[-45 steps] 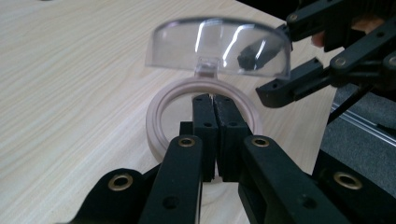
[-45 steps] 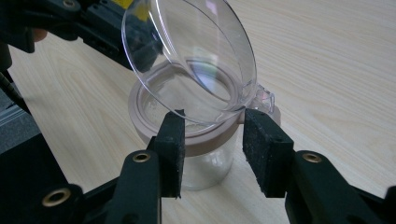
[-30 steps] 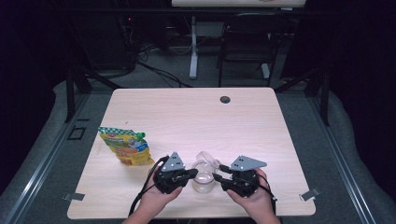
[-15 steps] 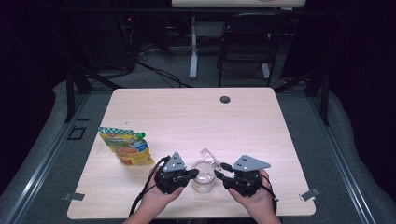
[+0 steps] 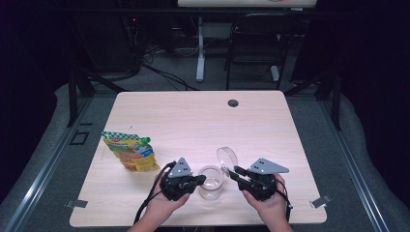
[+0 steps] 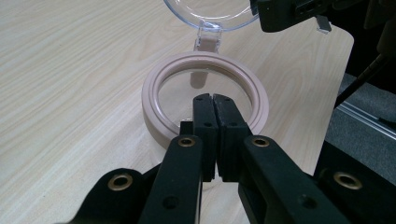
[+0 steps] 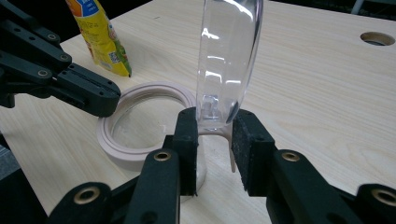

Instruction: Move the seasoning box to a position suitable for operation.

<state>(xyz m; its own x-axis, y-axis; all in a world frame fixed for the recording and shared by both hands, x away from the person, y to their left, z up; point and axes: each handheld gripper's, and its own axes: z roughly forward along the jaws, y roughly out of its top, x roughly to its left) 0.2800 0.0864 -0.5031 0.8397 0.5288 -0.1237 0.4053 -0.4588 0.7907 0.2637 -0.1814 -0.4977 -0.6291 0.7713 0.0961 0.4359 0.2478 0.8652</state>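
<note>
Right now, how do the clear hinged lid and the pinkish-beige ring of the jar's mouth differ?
The clear round plastic lid stands upright on its hinge; the pinkish-beige ring lies level on top of the jar. The lid is see-through, the ring opaque. The lid's base sits between the right gripper jaws, which have just been closing; the shut left gripper rests at the ring's near rim. Both are round and joined by the hinge.

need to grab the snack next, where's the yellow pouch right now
In the high view the yellow pouch lies flat near the table's left edge, left of the left gripper and the clear jar, touching neither.
</note>
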